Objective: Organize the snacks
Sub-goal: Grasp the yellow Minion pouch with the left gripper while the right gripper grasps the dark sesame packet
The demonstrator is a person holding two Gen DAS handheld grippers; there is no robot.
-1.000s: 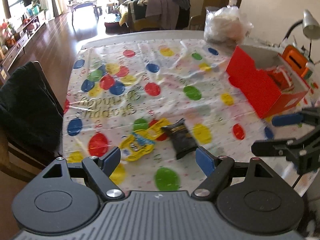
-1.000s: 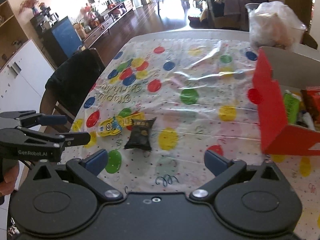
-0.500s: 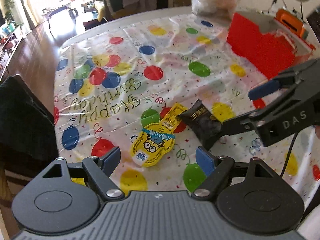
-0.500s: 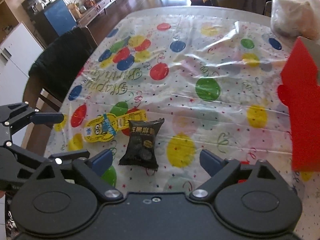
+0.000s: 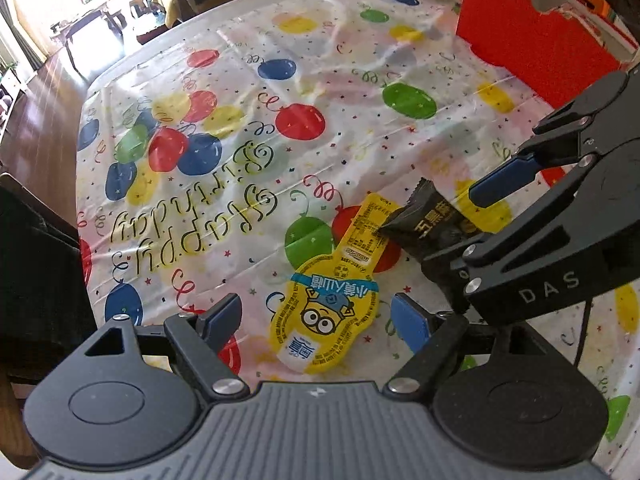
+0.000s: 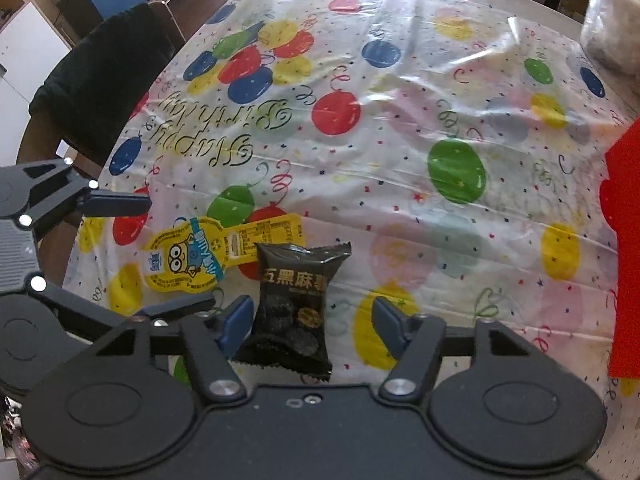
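On a balloon-print tablecloth, the left gripper spreads wide, empty, around a yellow Minion snack pack. Just right, touching it, a black snack packet lies between the right gripper's 2 parted, empty fingers. A red box stands far right.

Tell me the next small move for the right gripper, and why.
Probably close the right gripper on the black snack packet. Its jaws are open with the packet lying between the blue pads, flat on the tablecloth, so no further approach seems needed. The yellow minion packet lies just beside it, and the left gripper, also open, is straddling that one.
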